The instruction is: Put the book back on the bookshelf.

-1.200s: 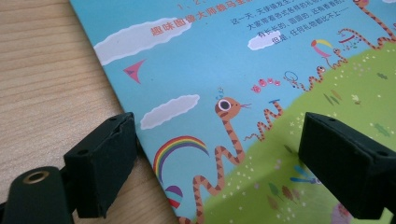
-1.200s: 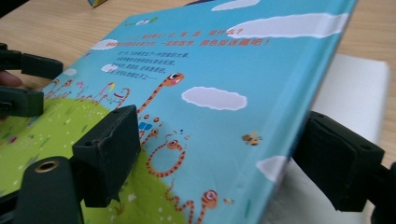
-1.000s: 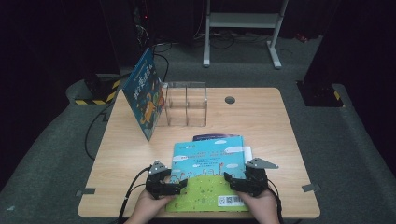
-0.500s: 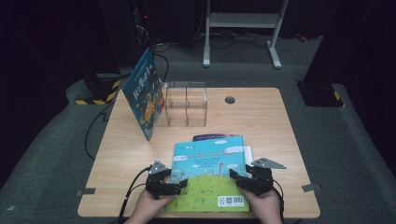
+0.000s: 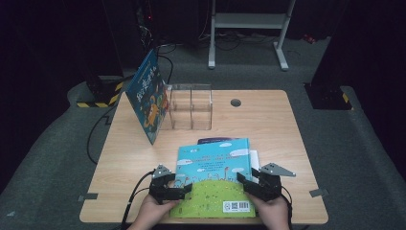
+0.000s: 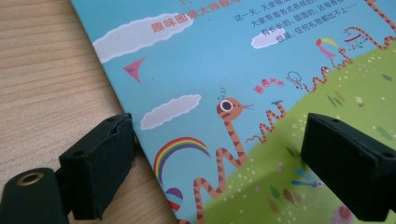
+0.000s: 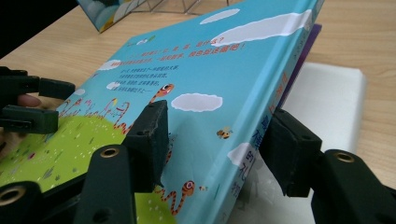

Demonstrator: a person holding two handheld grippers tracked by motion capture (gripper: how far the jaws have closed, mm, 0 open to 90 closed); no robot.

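Right gripper [image 7: 215, 140] jaws newly closing on glossy hardcover book [image 7: 205, 79].

A pale wooden desk [image 5: 287, 139] stands on grey carpet [image 5: 52, 158]; a white metal stand [image 5: 249, 28] sits far back in darkness.

book [image 5: 215, 179]: sky blue, green hill, striped snakes | table [image 5: 268, 120]: light wood

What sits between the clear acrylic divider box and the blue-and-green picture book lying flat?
In the high view, bare wooden tabletop separates the clear acrylic divider box from the flat blue-and-green picture book; a purple book edge peeks out beneath.
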